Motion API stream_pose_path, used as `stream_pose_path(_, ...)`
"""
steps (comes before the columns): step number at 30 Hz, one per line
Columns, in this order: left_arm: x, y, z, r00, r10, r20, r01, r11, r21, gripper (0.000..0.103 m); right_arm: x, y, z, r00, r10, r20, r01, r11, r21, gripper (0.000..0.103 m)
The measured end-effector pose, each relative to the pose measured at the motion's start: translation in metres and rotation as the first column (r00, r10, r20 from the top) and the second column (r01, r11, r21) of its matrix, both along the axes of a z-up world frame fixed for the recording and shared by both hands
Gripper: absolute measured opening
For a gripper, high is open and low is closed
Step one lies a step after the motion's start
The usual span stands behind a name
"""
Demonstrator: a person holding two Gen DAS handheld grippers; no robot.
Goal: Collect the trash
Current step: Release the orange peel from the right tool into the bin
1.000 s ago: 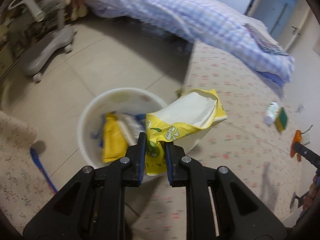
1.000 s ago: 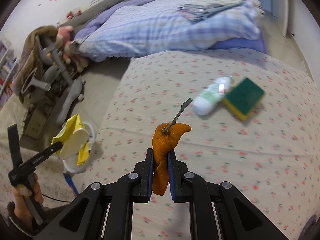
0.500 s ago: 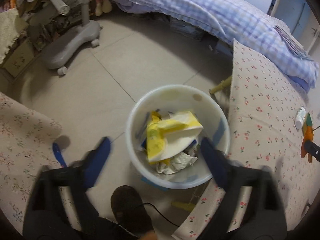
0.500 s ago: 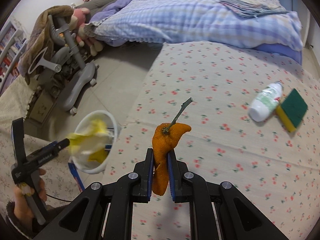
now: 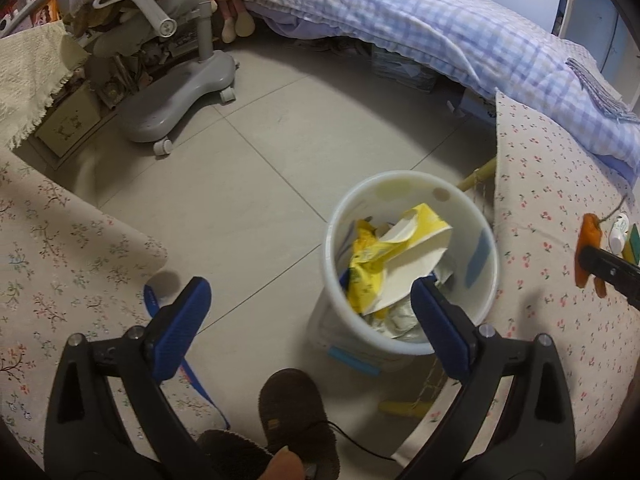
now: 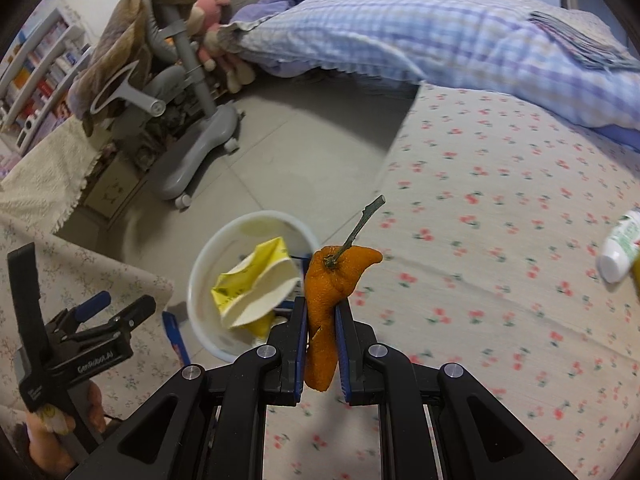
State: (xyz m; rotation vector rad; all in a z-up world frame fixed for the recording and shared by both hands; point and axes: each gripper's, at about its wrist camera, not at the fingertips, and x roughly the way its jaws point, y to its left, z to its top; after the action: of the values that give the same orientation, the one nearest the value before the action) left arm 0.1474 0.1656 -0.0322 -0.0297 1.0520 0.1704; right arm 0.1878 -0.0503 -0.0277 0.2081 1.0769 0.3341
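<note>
A white trash bin [image 5: 472,208] stands on the tiled floor beside the bed; it also shows in the right wrist view [image 6: 200,276]. A yellow and white snack bag [image 5: 396,256] lies in it on other crumpled trash, and shows again in the right wrist view [image 6: 256,284]. My left gripper [image 5: 310,300] is wide open and empty, just in front of the bin. My right gripper [image 6: 322,312] is shut on an orange peel [image 6: 332,280] with a green stem, held over the bed's edge beside the bin. The peel shows at the far right of the left wrist view [image 5: 589,244].
A white bottle [image 6: 618,248] and a green and yellow sponge [image 5: 633,244] lie on the floral bedsheet [image 6: 500,240]. A grey chair base [image 5: 176,92] stands on the floor behind the bin. A brown slipper [image 5: 292,412] is at the bottom. A checked duvet [image 5: 420,28] covers the far bed.
My left gripper opened and let the yellow bag fall into the bin, then drew back. My right gripper carried the orange peel left toward the bin.
</note>
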Motion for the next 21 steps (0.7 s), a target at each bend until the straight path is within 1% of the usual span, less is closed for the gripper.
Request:
stream_pose_path(8,-0.008,0.014,0.003,1.0,0.024,0.009,-0.024,1.0,-0.009,0.1,0.012,0.036,-0.021,0.999,0.036,-0.022,-0.035,0.999,0.011,0.014)
stream_pose_path(12,-0.011,0.018,0.004,1.0,0.027,0.012,-0.027,1.0,-0.003,0.1,0.015,0.048,-0.027,0.999,0.04,-0.018,-0.039,0.999,0.015,0.017)
stream_pose_path(13,-0.011,0.018,0.004,1.0,0.027,0.012,-0.027,1.0,-0.002,0.1,0.015,0.051,-0.027,0.999,0.047,-0.005,-0.047,0.999,0.021,0.017)
stream_pose_path(14,-0.012,0.019,0.003,1.0,0.026,0.009,-0.026,1.0,-0.002,0.1,0.016,0.053,-0.026,0.999,0.052,0.006,-0.052,0.998,0.026,0.02)
stream_pose_path(15,-0.012,0.019,0.003,1.0,0.024,0.006,-0.024,1.0,-0.001,0.1,0.016,0.054,-0.026,0.998,0.057,0.011,-0.058,0.998,0.031,0.026)
stream_pose_path(17,-0.012,0.019,0.004,1.0,0.022,0.006,-0.022,1.0,0.001,0.1,0.016,0.056,-0.025,0.999,0.051,0.001,-0.051,0.998,0.033,0.07)
stream_pose_path(19,-0.012,0.019,0.004,1.0,0.017,0.008,-0.017,1.0,-0.003,0.1,0.011,0.053,-0.019,0.999,0.034,0.035,-0.035,0.999,0.038,0.072)
stream_pose_path(21,-0.012,0.018,0.006,1.0,0.013,0.012,-0.013,1.0,-0.004,0.1,0.009,0.049,-0.014,0.999,0.035,0.038,-0.036,0.999,0.029,0.072)
